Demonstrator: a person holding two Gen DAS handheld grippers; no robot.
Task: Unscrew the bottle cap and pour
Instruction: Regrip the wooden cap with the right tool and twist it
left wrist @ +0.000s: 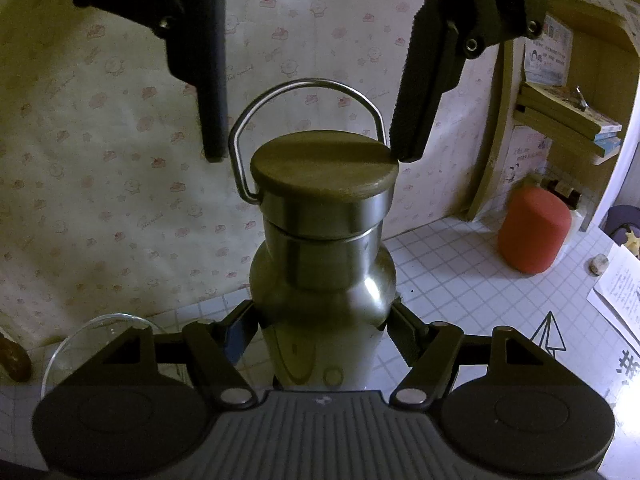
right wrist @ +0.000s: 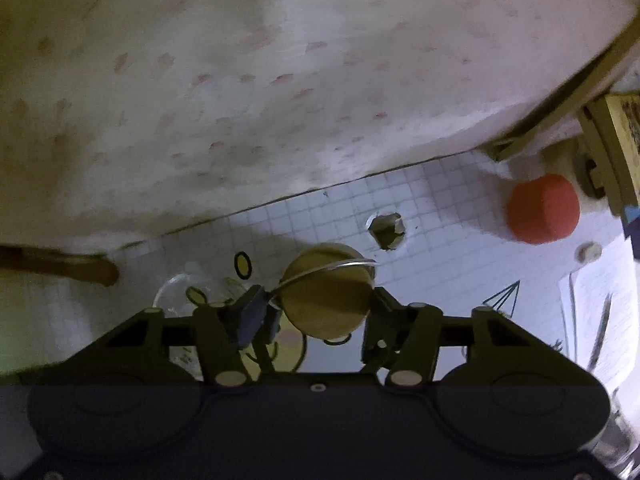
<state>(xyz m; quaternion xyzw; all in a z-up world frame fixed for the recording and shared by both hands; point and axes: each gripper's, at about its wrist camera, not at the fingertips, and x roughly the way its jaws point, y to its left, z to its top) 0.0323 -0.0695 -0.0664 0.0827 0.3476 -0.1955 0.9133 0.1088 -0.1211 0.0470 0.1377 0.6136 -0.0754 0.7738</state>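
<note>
A steel bottle (left wrist: 320,280) stands upright on the tiled table, and my left gripper (left wrist: 324,320) is shut on its body just below the shoulder. Its cap (left wrist: 324,168) has a round wooden top and a wire loop handle (left wrist: 308,84) standing up behind it. My right gripper (left wrist: 311,156) reaches down from above, open, one finger on each side of the cap. Its right-hand fingertip (left wrist: 408,152) touches the cap's rim, while the other finger hangs clear outside the handle. The right wrist view looks down on the cap (right wrist: 326,292), which sits between the open right gripper's (right wrist: 320,312) fingers.
A clear glass vessel (left wrist: 80,332) (right wrist: 180,292) stands left of the bottle. A red cup-shaped object (left wrist: 534,232) (right wrist: 542,208) sits at the back right by a shelf of books (left wrist: 568,116). Papers (left wrist: 616,284) lie at the right. The patterned wall is close behind.
</note>
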